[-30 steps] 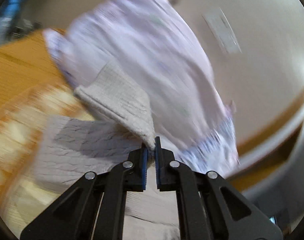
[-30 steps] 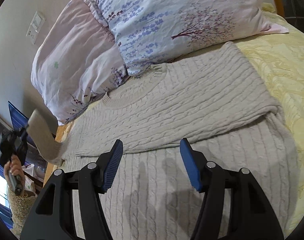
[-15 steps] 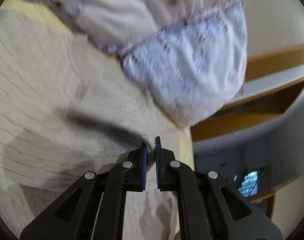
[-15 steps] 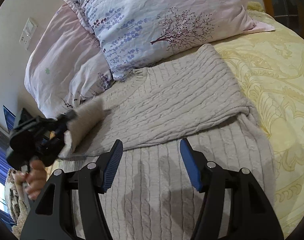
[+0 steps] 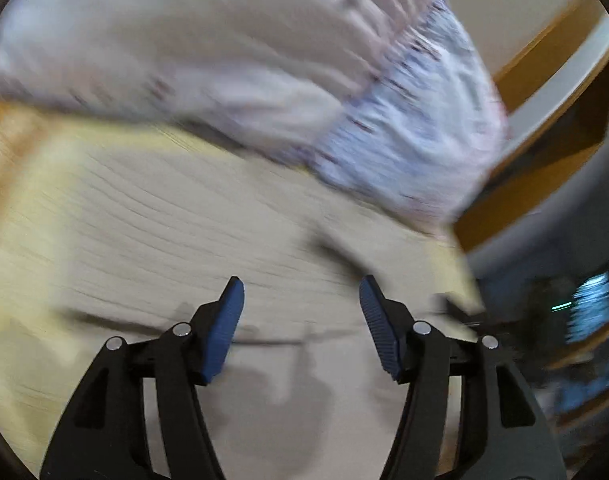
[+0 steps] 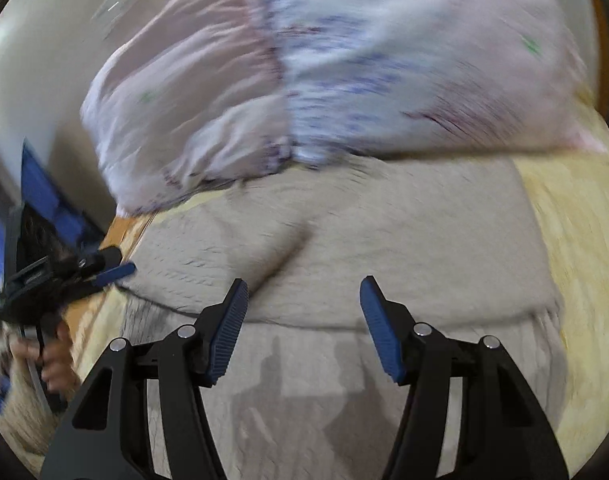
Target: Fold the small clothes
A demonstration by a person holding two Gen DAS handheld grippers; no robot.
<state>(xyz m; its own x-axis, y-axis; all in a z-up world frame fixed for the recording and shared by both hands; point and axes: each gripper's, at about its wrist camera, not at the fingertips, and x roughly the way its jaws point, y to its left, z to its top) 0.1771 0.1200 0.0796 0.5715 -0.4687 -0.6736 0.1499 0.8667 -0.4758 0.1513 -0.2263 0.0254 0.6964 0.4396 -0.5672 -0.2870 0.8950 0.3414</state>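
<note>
A beige cable-knit sweater (image 6: 404,240) lies flat on the yellow bedspread (image 6: 576,248). One sleeve (image 6: 224,248) is laid across its body. In the left wrist view my left gripper (image 5: 300,300) hovers over the sweater (image 5: 164,232); its jaws are opening and nothing is between them. From the right wrist view the left gripper (image 6: 104,274) sits at the sweater's left edge, held by a hand (image 6: 52,364). My right gripper (image 6: 302,300) stands open above the sweater's lower half, holding nothing. Both views are motion-blurred.
Two pillows lean at the head of the bed: a pink one (image 6: 184,100) and a floral white one (image 6: 404,60). They overlap the sweater's collar edge. The wooden bed frame (image 6: 122,232) shows at the left edge. A wall is behind.
My left gripper carried the sleeve cuff across onto the sweater's body, then let go and opened. The sleeve now lies folded over. The right gripper stayed open and rose slightly.
</note>
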